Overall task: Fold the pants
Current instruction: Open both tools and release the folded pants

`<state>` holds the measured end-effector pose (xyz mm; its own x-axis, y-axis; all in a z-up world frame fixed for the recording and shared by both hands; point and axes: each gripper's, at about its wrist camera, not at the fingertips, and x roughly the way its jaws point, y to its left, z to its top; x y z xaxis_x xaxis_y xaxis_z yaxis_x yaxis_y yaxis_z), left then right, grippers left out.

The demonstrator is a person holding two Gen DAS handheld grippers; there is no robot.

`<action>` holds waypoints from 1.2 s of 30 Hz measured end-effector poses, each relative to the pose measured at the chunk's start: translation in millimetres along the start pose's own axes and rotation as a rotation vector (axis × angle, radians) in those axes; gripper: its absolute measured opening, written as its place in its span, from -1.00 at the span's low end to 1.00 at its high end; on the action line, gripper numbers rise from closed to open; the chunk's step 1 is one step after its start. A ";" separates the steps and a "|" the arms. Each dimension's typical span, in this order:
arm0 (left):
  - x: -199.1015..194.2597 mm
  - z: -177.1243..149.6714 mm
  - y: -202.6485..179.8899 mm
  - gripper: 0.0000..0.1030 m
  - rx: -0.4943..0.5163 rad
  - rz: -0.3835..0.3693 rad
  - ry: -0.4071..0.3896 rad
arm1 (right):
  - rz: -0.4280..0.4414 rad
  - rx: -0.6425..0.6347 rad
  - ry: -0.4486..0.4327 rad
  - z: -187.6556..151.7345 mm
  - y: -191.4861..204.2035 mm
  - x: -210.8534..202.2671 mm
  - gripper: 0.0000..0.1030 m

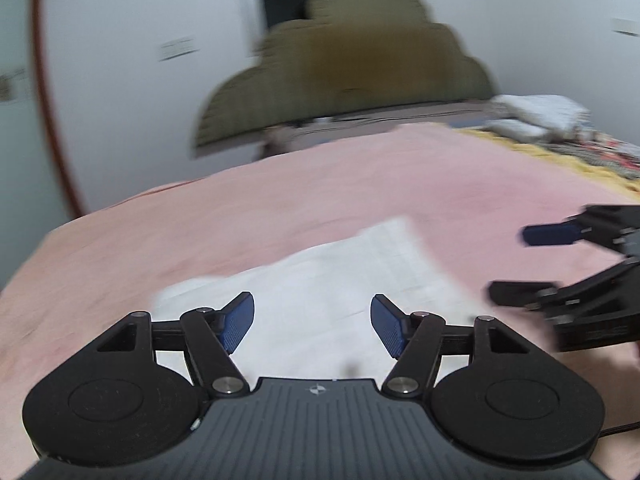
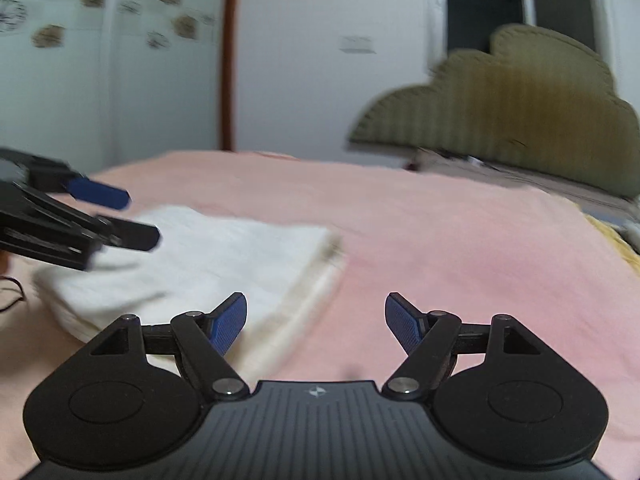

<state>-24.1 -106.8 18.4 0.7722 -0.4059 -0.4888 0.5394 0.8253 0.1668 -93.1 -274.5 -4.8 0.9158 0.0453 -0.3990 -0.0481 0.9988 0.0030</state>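
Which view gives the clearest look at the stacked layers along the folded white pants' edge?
The right wrist view: the folded white pants lie side-on on the pink bed cover, their layered edge visible at the near right. The left wrist view shows only the flat, blurred top seen past the left gripper, with no layers discernible.

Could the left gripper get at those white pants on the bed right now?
Probably yes. The left gripper is open just above the folded white pants on the pink bedcover, with nothing between them. The right gripper, also open, stays off to the side.
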 end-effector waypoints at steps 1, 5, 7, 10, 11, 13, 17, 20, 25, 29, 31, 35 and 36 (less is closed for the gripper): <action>-1.6 -2.4 11.0 0.31 -0.015 0.027 0.004 | 0.022 -0.011 -0.007 4.8 7.7 5.2 0.51; 3.6 -21.0 27.0 0.29 -0.022 0.043 0.071 | 0.059 -0.057 0.034 6.5 33.1 26.1 0.61; 6.7 -31.0 23.4 0.28 -0.001 0.035 0.104 | 0.006 -0.096 0.107 3.4 39.5 38.5 0.68; 2.5 -43.1 14.6 0.24 0.066 0.037 0.079 | -0.014 -0.087 0.118 -5.5 39.5 36.0 0.73; 0.7 -43.1 11.3 0.27 0.085 0.049 0.063 | -0.018 -0.060 0.109 -3.9 37.5 32.1 0.73; 2.3 -41.7 9.6 0.28 0.072 0.069 0.056 | -0.054 -0.031 0.062 -0.5 36.2 23.5 0.73; 1.0 -42.3 12.9 0.33 -0.027 0.085 0.060 | -0.050 -0.005 -0.011 5.1 40.8 13.6 0.73; 1.8 -44.3 10.1 0.36 -0.037 0.118 0.072 | -0.038 -0.005 -0.012 5.4 49.5 14.4 0.74; 7.0 -47.5 11.9 0.50 -0.066 0.138 0.096 | -0.016 0.038 0.048 -6.1 52.3 25.2 0.80; 9.9 -48.6 14.3 0.63 -0.077 0.149 0.101 | -0.012 0.116 0.093 -20.8 43.2 35.7 0.97; 10.7 -49.8 14.9 0.69 -0.078 0.157 0.096 | -0.017 0.165 0.107 -22.5 35.7 36.9 1.00; 12.0 -53.1 13.7 0.83 -0.068 0.182 0.083 | 0.004 0.223 0.147 -25.8 29.0 42.6 1.00; 12.3 -54.3 13.6 0.86 -0.069 0.188 0.079 | 0.008 0.231 0.152 -26.1 28.4 43.3 1.00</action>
<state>-25.5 -79.4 -31.9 0.8270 -0.2125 -0.5204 0.3621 0.9096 0.2039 -65.2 -244.7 -45.9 0.8446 0.0674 -0.5311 0.0534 0.9765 0.2088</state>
